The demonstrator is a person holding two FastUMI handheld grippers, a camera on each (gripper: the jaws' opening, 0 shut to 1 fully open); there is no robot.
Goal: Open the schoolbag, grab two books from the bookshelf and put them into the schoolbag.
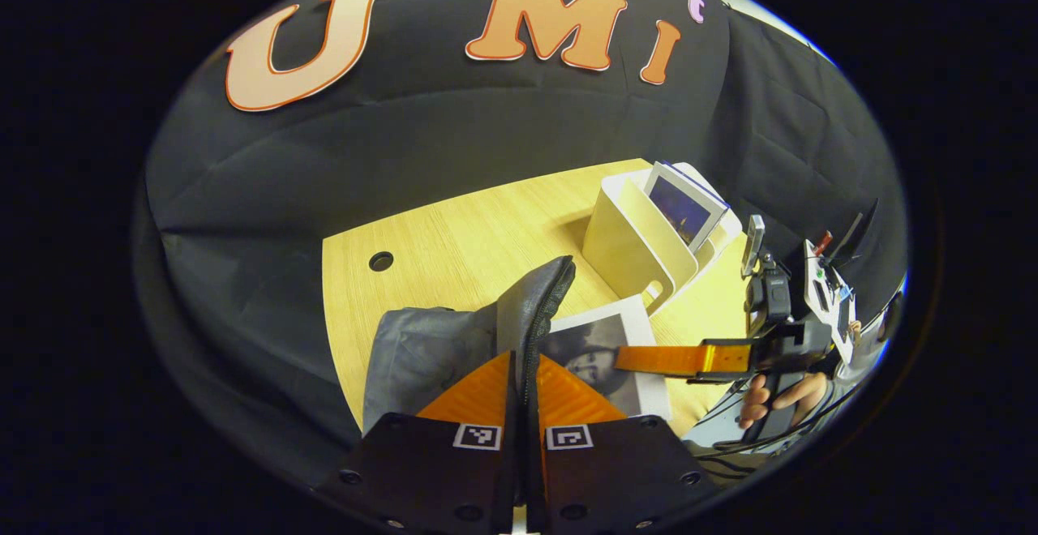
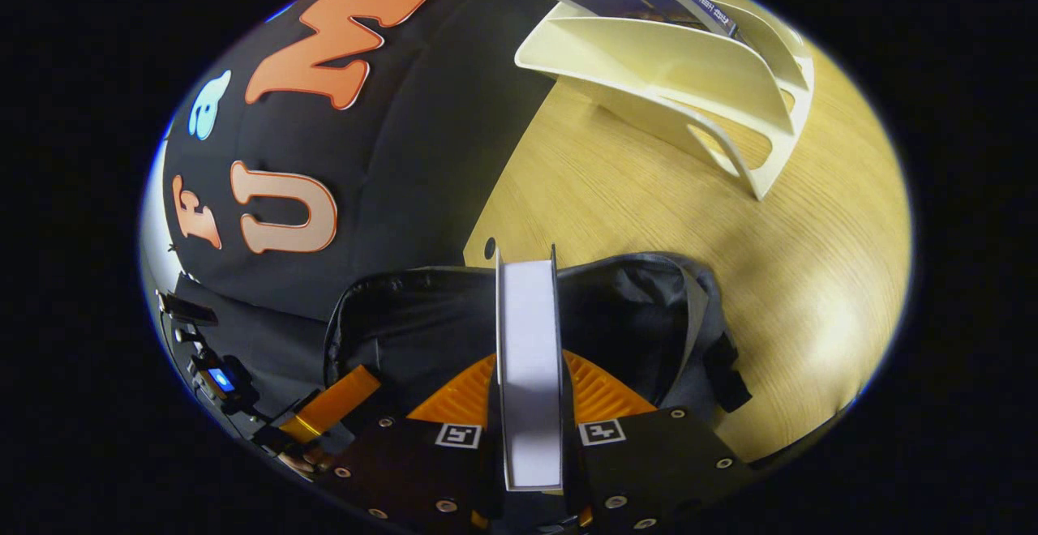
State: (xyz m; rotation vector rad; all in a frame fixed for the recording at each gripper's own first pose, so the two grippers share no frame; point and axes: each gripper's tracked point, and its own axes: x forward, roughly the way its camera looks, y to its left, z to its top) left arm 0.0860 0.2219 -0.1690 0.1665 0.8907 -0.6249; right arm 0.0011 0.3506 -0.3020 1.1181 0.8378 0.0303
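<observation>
In the left gripper view my left gripper (image 1: 523, 361) is shut on the raised zipper edge of the grey schoolbag (image 1: 422, 348). Just right of that edge, a book with a black-and-white portrait cover (image 1: 604, 340) is clamped by my right gripper (image 1: 641, 359), which reaches in from the right. The right gripper view shows that book edge-on (image 2: 529, 332) between my right gripper's (image 2: 529, 373) fingers, over the bag's dark open mouth (image 2: 632, 316). My left gripper (image 2: 328, 412) sits at the lower left there. A blue-covered book (image 1: 685, 209) stands in the white bookshelf (image 1: 632, 251).
The bag and shelf stand on a light wooden table (image 1: 470, 235) with a cable hole (image 1: 380, 260). The bookshelf (image 2: 673, 57) is beyond the bag, near the black cloth wall. A hand (image 1: 778, 401) holds the right gripper's handle at the table's right edge.
</observation>
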